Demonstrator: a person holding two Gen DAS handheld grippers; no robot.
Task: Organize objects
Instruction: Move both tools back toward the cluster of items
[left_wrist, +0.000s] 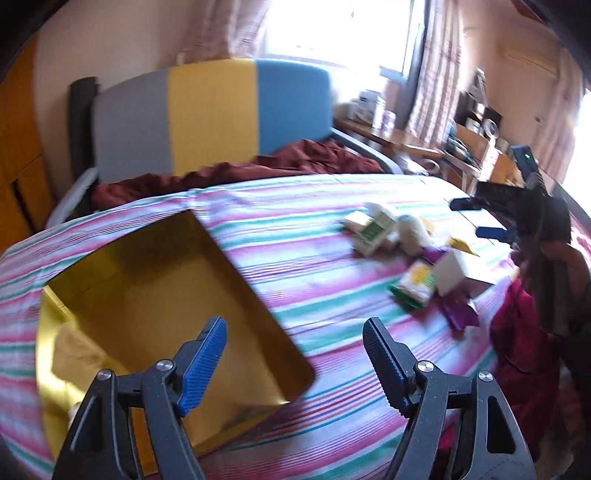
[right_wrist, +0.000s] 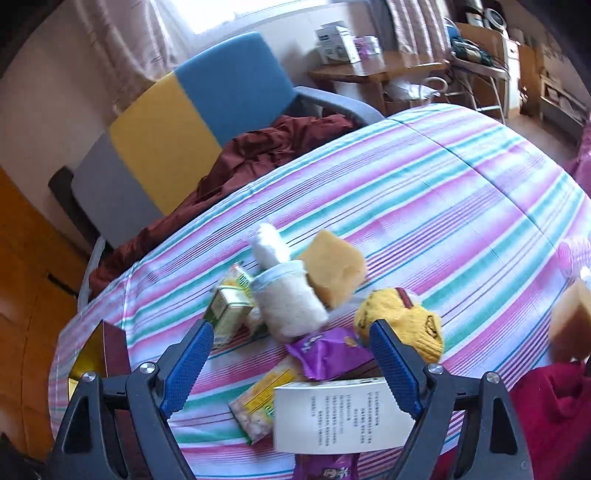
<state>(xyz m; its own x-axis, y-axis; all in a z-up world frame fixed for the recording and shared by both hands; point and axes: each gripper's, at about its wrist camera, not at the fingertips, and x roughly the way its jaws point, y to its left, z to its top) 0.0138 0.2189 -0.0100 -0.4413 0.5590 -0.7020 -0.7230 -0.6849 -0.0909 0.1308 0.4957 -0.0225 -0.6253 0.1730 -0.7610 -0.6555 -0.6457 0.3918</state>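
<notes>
An open gold box (left_wrist: 166, 295) lies on the striped cloth (left_wrist: 295, 229), and my left gripper (left_wrist: 295, 339) hovers open over its near right corner, holding nothing. To the right lies a heap: a green-white carton (left_wrist: 373, 232), a white box (left_wrist: 458, 273) and a snack packet (left_wrist: 413, 288). My right gripper (left_wrist: 478, 218) shows beyond the heap. In the right wrist view my right gripper (right_wrist: 291, 332) stands open above a fluffy white piece (right_wrist: 291, 299), a purple wrapper (right_wrist: 328, 354), a yellow knit item (right_wrist: 402, 325), a sponge (right_wrist: 334, 273), the carton (right_wrist: 229, 306) and the white box (right_wrist: 332, 417).
A chair (left_wrist: 210, 110) with a grey, yellow and blue back stands behind the table with a maroon cloth (left_wrist: 295, 162) on its seat. A red garment (right_wrist: 554, 406) hangs at the table's right edge beside a second sponge (right_wrist: 570, 325). Cluttered wooden desks (right_wrist: 376, 70) line the far wall.
</notes>
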